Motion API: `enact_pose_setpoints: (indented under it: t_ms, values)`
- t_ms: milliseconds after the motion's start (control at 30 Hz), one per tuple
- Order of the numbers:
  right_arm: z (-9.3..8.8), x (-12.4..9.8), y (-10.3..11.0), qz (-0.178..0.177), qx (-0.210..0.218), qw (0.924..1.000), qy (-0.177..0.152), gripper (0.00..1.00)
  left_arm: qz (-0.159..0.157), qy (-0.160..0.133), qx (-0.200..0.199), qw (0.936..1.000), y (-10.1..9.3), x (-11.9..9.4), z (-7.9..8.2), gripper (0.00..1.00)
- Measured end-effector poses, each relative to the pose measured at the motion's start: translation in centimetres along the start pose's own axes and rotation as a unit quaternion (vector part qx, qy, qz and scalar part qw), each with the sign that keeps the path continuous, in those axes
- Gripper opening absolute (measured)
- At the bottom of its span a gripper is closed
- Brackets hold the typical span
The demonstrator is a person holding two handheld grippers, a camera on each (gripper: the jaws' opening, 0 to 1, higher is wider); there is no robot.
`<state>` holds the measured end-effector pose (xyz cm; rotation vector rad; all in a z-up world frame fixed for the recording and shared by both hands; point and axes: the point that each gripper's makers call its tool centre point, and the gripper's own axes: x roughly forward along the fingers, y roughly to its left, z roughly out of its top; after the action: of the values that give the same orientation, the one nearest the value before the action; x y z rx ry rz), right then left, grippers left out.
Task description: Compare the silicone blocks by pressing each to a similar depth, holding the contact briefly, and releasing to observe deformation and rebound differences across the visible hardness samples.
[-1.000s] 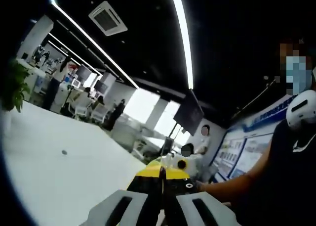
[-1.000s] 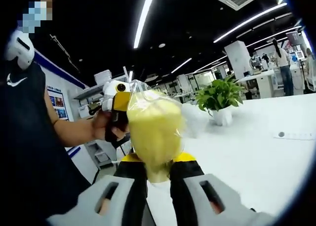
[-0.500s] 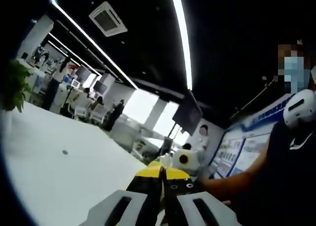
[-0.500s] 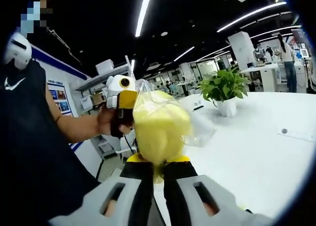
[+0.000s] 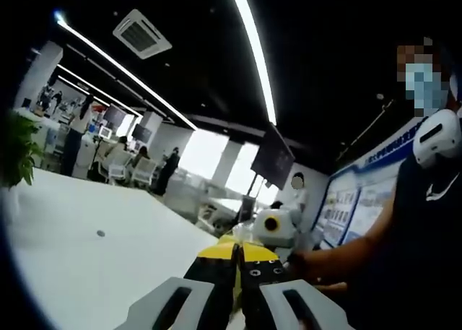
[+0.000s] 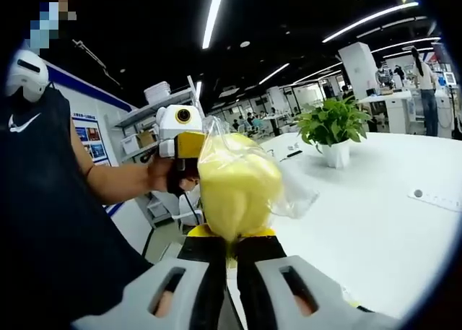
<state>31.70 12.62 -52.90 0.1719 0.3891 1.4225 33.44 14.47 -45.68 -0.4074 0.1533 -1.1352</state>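
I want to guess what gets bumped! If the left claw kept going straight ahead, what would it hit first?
Probably the right claw, the white and yellow one held up just ahead of the left claw and a little to the side. Depth is hard to judge, so it might slip past toward the room beyond.

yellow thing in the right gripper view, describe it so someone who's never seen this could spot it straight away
Start at the white table with the potted plant. In front of it, the right gripper is shut on a soft yellow lump in a clear plastic bag. It is the bright yellow, wrinkly-wrapped thing at the view's middle.
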Motion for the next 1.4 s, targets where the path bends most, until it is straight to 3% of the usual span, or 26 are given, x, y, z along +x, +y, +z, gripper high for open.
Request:
enact_pose_setpoints:
  t_ms: [433,500,567,600,733,1267,1400]
  values:
    - [-1.0,-0.2,-1.1,-0.014,0.005,0.9999,0.000,0.00,0.004,0.022,0.006,0.9997,0.8,0.6,-1.3,0.00]
    - [-1.3,-0.2,-1.2,-0.016,0.007,0.9998,0.003,0.00,0.013,0.025,-0.007,0.9996,1.3,0.6,-1.6,0.00]
    - [-1.5,-0.2,-1.2,-0.015,0.011,0.9998,0.005,0.00,0.018,0.028,0.006,0.9994,1.5,0.7,-1.7,0.00]
    - [-1.6,-0.1,-1.4,-0.017,0.012,0.9998,0.004,0.00,0.024,0.034,0.035,0.9985,1.7,0.7,-1.8,0.00]
    - [-1.7,0.0,-1.5,-0.013,0.034,0.9993,0.005,0.00,0.022,0.036,0.018,0.9989,2.1,0.6,-1.9,0.00]
    - [-3.4,0.1,-2.2,-0.020,0.027,0.9992,0.023,0.00,0.032,0.039,-0.032,0.9982,2.8,0.5,-3.6,0.00]
    - [-3.9,0.3,-2.0,-0.011,0.016,0.9995,0.026,0.00,0.041,0.039,-0.029,0.9980,2.6,0.2,-4.1,0.00]
